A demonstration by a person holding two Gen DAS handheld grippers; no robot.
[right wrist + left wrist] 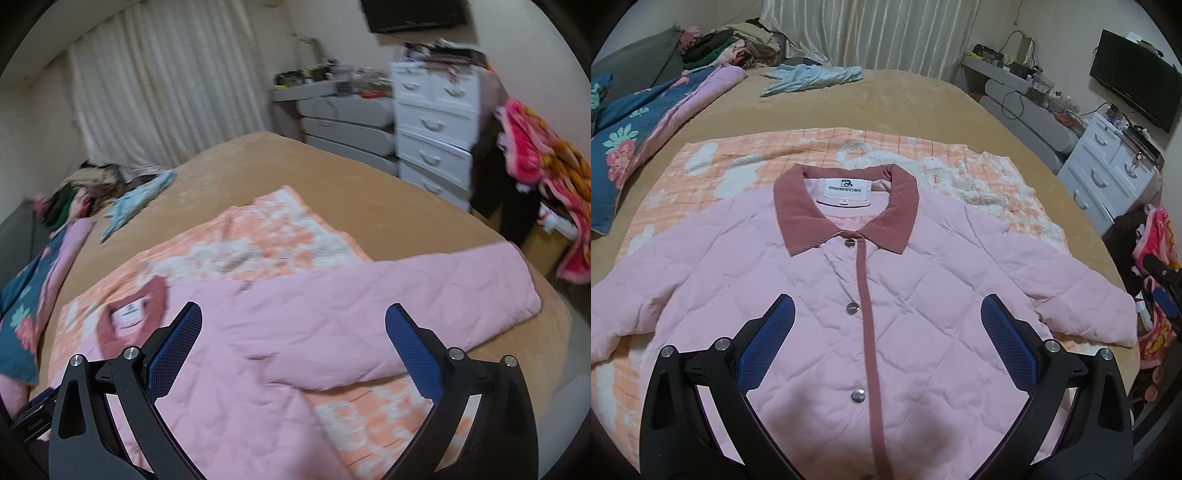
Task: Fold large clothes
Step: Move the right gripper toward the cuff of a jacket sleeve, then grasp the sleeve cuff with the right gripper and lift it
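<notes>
A pink quilted jacket (820, 295) with a dusty-red collar (798, 214) lies buttoned and face up on an orange-and-white blanket (746, 162), sleeves spread to both sides. My left gripper (886, 321) is open and empty, hovering over the jacket's front placket. In the right wrist view the jacket (295, 325) shows from the side, its right sleeve (461, 291) stretched out toward the bed edge. My right gripper (293, 332) is open and empty above the sleeve and shoulder area.
The blanket lies on a tan bed (923, 103). A light blue garment (812, 77) and a floral quilt (635, 125) lie at the far side. White drawers (432, 129) and a bright pink cloth (546, 170) stand right of the bed.
</notes>
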